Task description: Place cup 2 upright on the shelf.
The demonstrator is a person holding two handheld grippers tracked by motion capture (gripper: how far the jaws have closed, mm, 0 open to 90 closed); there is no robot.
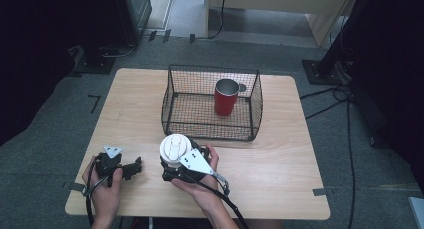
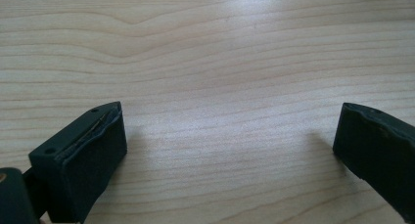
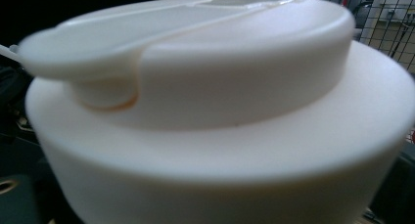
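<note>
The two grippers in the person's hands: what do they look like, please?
Both are black. The left gripper has two blocky black jaws with flat pads and a small grey three-cornered plate on top. The right gripper carries a larger such plate with dark holes. A black cable trails from it. No sleeves show.

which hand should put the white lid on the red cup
Right. Its tongs are at the white lid, nearer the red cup in the wire basket. The left tongs stand open over bare table.
</note>
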